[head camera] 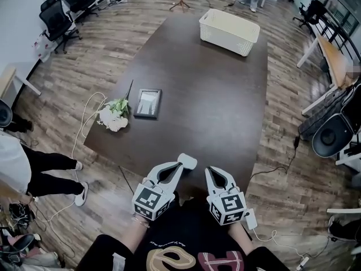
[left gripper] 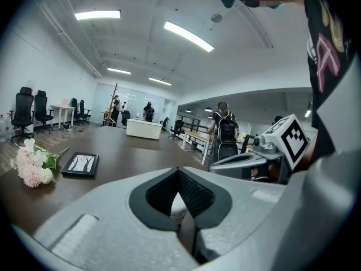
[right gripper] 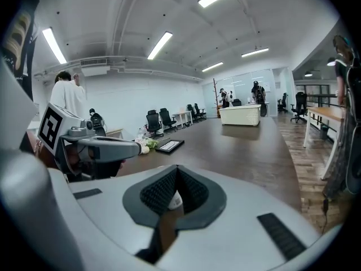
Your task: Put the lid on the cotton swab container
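Observation:
A small white rounded container (head camera: 188, 161) is at the near edge of the dark table (head camera: 197, 95), right at the tips of my left gripper (head camera: 179, 166). I cannot tell whether they touch, or whether a lid is on it. A bit of white container (left gripper: 179, 206) shows through the notch between the left pads, whose jaws are shut. My right gripper (head camera: 209, 170) hangs beside it, a little to the right, jaws together and holding nothing. The same white container (right gripper: 176, 199) shows past its pads. Both grippers are held close to the person's body.
On the table's left part lie a black picture frame (head camera: 148, 103) and a bunch of pale flowers (head camera: 114, 115). A white basket (head camera: 229, 31) stands at the far end. A person (head camera: 34, 168) stands on the floor at the left, near cables and office chairs (head camera: 56, 18).

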Motion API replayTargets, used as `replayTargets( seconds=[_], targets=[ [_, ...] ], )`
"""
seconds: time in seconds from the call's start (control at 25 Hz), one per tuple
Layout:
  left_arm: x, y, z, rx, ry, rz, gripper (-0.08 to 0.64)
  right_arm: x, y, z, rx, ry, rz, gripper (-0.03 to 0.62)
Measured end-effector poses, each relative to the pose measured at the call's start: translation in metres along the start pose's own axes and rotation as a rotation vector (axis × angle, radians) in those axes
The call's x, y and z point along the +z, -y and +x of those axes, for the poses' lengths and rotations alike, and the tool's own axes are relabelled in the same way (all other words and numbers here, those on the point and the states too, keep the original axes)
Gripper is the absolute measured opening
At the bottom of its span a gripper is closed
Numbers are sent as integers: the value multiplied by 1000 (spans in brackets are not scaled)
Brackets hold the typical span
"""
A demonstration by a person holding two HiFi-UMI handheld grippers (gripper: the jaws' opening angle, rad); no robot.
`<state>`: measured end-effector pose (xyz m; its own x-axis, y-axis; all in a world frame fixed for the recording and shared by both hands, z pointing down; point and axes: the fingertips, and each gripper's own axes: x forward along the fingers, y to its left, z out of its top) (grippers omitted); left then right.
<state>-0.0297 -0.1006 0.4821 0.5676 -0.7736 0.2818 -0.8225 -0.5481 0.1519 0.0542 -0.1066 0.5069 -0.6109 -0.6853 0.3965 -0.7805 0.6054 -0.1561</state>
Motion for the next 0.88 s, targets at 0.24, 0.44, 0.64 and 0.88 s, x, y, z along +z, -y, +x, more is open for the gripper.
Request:
replayTargets(
  seconds=[0.24,0.44,0.64,0.88],
  targets=[
    [-4,6,5,-15,-11,15,6,-7,-3,0,1,-15,-8,8],
    [-5,11,6,-19,-20,24,6,-10,-3,0,4,-18,-13,7],
    [-10,15,7,-27,-39,67,6,-11,-1,2,18,-21,4,6],
    [-15,17,5,-41,-51,75,6,-13,-4,3,28,-28,3,6]
  ],
)
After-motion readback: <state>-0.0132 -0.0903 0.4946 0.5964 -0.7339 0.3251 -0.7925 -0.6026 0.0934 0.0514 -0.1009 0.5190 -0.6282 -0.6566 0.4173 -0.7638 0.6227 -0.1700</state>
